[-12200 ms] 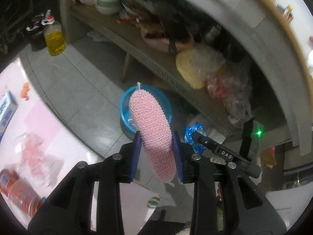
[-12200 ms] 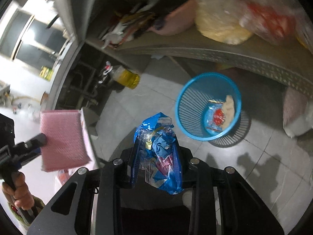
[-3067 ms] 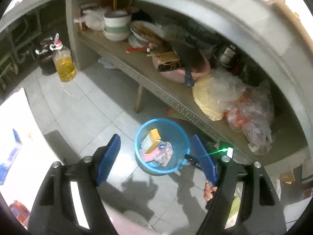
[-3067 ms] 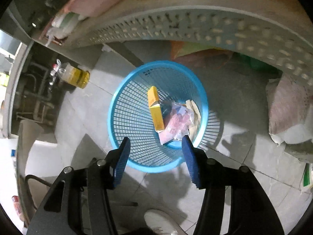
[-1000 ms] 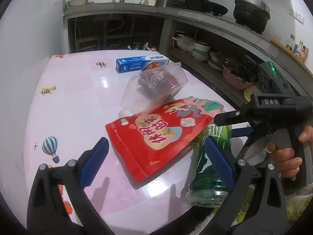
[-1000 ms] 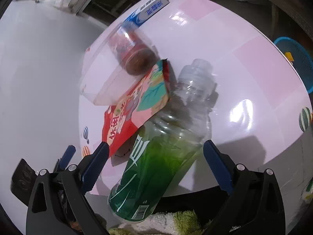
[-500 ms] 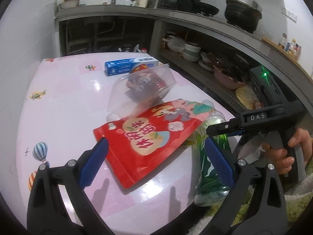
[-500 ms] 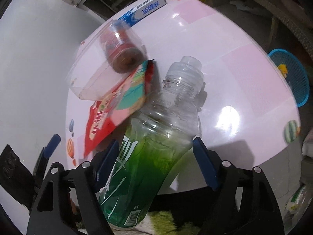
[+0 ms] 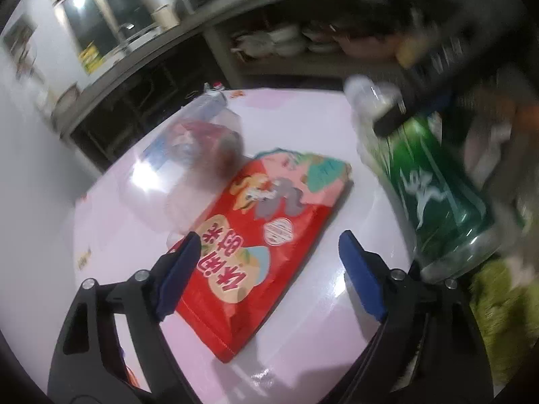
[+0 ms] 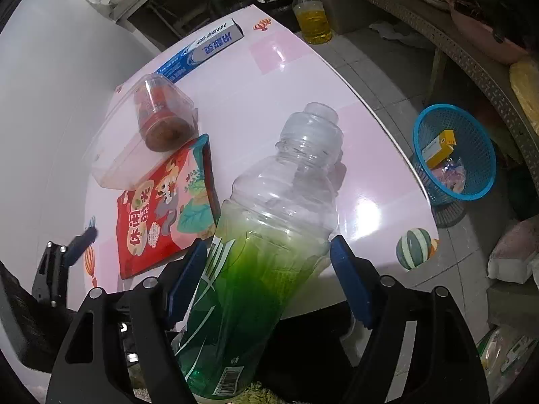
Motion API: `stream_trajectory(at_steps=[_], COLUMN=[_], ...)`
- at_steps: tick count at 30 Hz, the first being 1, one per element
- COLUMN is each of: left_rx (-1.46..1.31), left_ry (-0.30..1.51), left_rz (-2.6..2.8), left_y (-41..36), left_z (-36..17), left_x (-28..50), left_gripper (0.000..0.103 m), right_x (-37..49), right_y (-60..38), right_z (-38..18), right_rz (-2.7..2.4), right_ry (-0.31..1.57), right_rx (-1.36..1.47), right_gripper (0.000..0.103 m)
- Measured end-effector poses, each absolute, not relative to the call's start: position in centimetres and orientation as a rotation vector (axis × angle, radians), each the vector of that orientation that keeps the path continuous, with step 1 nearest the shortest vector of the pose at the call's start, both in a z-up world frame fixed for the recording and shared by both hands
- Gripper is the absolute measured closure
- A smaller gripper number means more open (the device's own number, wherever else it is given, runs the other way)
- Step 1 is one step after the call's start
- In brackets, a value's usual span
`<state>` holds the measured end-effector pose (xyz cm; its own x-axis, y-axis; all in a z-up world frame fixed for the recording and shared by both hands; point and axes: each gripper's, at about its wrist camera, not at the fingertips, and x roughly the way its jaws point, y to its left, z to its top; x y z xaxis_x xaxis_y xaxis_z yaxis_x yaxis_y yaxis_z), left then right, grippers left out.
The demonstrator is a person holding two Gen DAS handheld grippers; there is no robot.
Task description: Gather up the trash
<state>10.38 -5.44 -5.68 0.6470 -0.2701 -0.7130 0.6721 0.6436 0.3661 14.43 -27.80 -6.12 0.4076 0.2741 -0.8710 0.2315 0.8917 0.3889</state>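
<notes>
A green plastic bottle (image 10: 266,259) without a cap stands between the fingers of my right gripper (image 10: 269,279), which closes around its lower body at the table's near edge; it also shows in the left wrist view (image 9: 434,185). My left gripper (image 9: 269,269) is open and empty, low over a red snack bag (image 9: 266,232) lying flat on the pink table (image 9: 303,330). The bag also shows in the right wrist view (image 10: 158,215). A clear plastic box (image 10: 141,138) with a red-brown jar inside lies behind the bag.
A blue trash basket (image 10: 454,151) with a yellow carton and wrappers stands on the floor to the right of the table. A blue and white box (image 10: 202,50) lies at the table's far side. A bottle of yellow oil (image 10: 313,20) stands on the floor beyond.
My left gripper has moved closer and lower over the red bag. My right gripper has narrowed around the green bottle, and the bottle now stands more upright.
</notes>
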Motion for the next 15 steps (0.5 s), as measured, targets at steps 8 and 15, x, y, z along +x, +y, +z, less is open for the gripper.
stream_trajectory(at_steps=[8, 15], left_rx=[0.915, 1.023], left_ry=[0.594, 0.508], left_rz=[-0.522, -0.440], left_y=[-7.6, -8.1], left_z=[-8.0, -8.6], left_x=[9.8, 9.4], left_gripper=[0.029, 0.032], right_x=[14.2, 14.2], right_y=[-27.5, -27.6], right_z=[-6.3, -6.4], right_rz=[0.039, 0.049], right_ry=[1.150, 1.146], right_rx=[0.494, 0.502], right_gripper=[0.030, 0.030])
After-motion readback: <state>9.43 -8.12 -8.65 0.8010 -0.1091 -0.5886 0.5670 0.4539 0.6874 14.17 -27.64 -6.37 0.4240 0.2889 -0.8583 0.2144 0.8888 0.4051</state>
